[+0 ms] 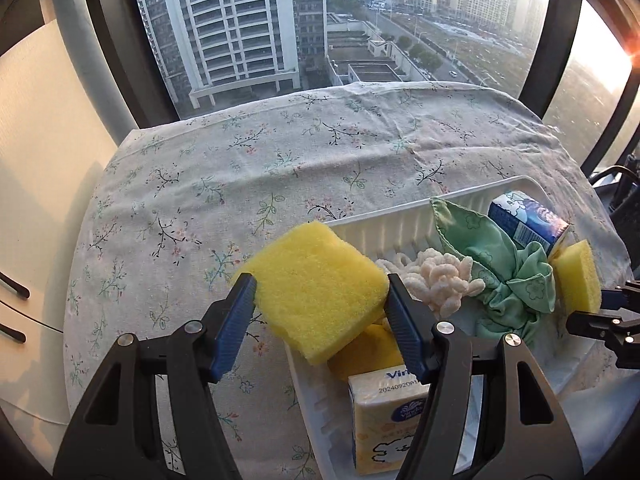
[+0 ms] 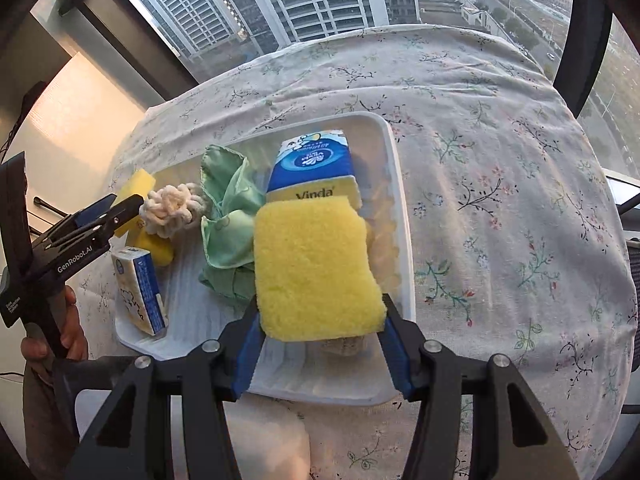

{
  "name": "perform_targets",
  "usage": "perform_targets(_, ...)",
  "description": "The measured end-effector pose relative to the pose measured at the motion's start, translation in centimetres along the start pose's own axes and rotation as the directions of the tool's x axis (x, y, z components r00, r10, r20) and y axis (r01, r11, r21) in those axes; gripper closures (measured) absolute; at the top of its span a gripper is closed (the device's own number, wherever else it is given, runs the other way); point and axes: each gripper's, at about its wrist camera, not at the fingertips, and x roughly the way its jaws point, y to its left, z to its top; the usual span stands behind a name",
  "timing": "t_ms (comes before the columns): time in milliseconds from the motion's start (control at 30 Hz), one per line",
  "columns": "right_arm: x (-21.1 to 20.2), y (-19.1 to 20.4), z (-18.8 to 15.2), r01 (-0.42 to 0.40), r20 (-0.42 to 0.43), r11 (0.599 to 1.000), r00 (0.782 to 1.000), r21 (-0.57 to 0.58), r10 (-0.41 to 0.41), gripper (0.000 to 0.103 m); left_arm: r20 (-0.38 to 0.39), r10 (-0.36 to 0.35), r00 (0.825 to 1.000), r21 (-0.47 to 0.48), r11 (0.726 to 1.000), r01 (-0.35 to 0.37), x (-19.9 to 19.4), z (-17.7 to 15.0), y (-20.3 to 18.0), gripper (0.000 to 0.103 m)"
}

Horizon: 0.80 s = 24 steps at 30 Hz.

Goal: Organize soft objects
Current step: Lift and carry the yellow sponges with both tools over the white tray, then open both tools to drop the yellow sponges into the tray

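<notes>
Overhead, both claws point steeply down at a white tray (image 2: 402, 216) on a table under a floral cloth (image 1: 280, 152), beside a tall window with tower blocks outside.

Left claw (image 1: 320, 296): blue pads press on either side of a yellow sponge (image 1: 316, 288), held tilted above the tray's left edge, half over the cloth.

Right claw (image 2: 320, 312): pads clamped on a second yellow sponge (image 2: 312, 268), held above the near middle of the tray. It covers the lower end of a blue tissue pack (image 2: 312, 160) lying lengthwise toward the tray's far right corner.

Inside the tray, from the right wrist view:
- crumpled green cloth (image 2: 228, 216), centre, just left of the blue pack
- cream knotted rope piece (image 2: 168, 204), left of the green cloth, touching it
- yellow tissue pack (image 2: 140, 292), near left corner, on its side
- another yellow sponge (image 2: 158, 250) between that pack and the rope

A hand (image 2: 56, 336) grips the left tool's handle at the left edge of that view.
</notes>
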Motion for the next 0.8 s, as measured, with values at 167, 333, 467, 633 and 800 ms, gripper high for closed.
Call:
perform_targets(167, 0.8, 0.4, -0.2, 0.008, -0.008, 1.0, 1.0, -0.012, -0.008, 0.045, -0.03, 0.013, 0.999, 0.069, 0.998, -0.011, 0.3, 0.0, -0.8, 0.036)
perform_targets(333, 0.8, 0.6, -0.1, 0.019, -0.018, 1.0, 1.0, -0.017, -0.019, 0.042, -0.043, -0.008, 0.999, 0.068, 0.998, 0.01, 0.0, -0.3, -0.9, 0.034)
perform_targets(467, 0.6, 0.7, 0.0, 0.011, -0.023, 1.0, 1.0, -0.01, -0.011, 0.039, -0.035, -0.049, 0.998, 0.045, 0.998, 0.051, -0.7, -0.2, -0.8, 0.034)
perform_targets(633, -0.2, 0.6, -0.2, 0.001, -0.029, 1.0, 1.0, 0.005, -0.001, 0.032, -0.009, -0.058, 0.998, 0.067, 0.996, 0.059, -2.1, -0.1, -1.3, 0.034)
perform_targets(800, -1.7, 0.7, -0.4, -0.014, -0.014, 1.0, 1.0, 0.016, 0.015, 0.032, 0.025, -0.036, 0.999, 0.091, 0.995, 0.034, -3.6, 0.0, -1.7, 0.034)
